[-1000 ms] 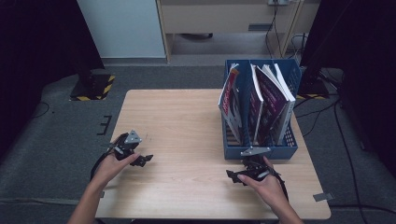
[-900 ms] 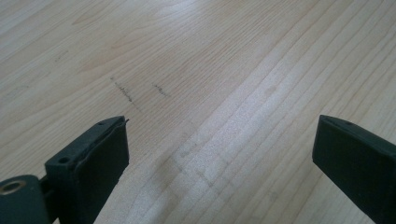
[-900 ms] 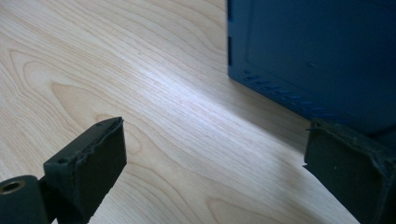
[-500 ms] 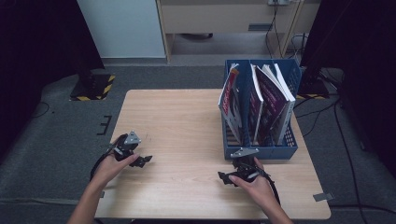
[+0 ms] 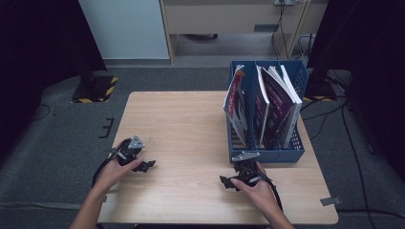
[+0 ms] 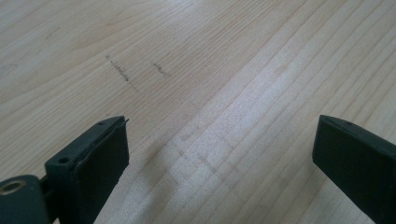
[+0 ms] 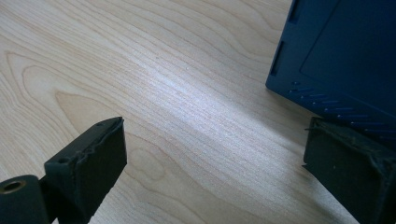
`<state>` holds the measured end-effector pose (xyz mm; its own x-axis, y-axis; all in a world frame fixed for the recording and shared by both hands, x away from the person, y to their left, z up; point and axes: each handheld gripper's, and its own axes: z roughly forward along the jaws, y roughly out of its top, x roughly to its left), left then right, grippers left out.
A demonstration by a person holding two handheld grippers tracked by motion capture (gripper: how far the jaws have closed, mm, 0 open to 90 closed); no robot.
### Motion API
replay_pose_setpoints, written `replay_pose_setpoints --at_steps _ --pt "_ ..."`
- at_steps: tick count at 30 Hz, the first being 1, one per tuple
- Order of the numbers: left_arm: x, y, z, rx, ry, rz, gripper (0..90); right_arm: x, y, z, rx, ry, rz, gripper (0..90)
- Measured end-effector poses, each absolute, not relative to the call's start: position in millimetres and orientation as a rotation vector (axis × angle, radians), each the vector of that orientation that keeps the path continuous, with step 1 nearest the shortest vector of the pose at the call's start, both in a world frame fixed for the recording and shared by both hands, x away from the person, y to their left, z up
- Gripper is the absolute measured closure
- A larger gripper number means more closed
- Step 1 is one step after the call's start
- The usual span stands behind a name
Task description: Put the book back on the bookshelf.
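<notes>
A blue file rack (image 5: 291,143) stands on the right side of the wooden table (image 5: 181,124), and its dark blue corner (image 7: 336,56) also appears in the right gripper view. Several magazines (image 5: 274,98) with red and maroon covers lean upright in its slots. My right gripper (image 5: 233,172) sits low over the table just in front of the rack's near left corner, and its jaws (image 7: 217,126) are open with nothing between them. My left gripper (image 5: 142,158) rests near the table's front left, open (image 6: 224,126) over bare wood with faint pencil marks (image 6: 122,73).
A pale cabinet (image 5: 124,28) and a wooden desk (image 5: 239,16) stand behind the table on grey carpet. Black curtains hang at both sides. A yellow-and-black striped base (image 5: 95,88) sits on the floor at the left, and cables (image 5: 334,109) trail on the right.
My right gripper has slid left along the front of the rack, a little toward the person. The left gripper has barely moved.
</notes>
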<state>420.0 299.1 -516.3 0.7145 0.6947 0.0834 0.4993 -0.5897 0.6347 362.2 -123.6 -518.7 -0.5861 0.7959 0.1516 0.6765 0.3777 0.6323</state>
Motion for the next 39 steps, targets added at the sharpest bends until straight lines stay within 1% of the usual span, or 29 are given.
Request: replay_pose_setpoints --at_steps 12,25,30,39 --pt "420.5 298.8 -521.2 2.336 0.915 0.431 3.5 360.5 -116.8 -523.3 1.315 2.459 0.958 6.2" --pt "420.4 299.5 -524.5 2.345 0.919 0.442 2.8 355.0 -108.8 -529.2 1.24 2.447 0.925 3.4" --pt "419.9 300.4 -525.8 2.331 0.929 0.442 2.1 351.7 -106.9 -532.2 1.184 2.438 0.906 2.2" --pt "418.3 305.9 -530.5 2.273 0.956 0.421 1.3 348.3 -109.2 -538.8 1.146 2.387 0.986 0.6"
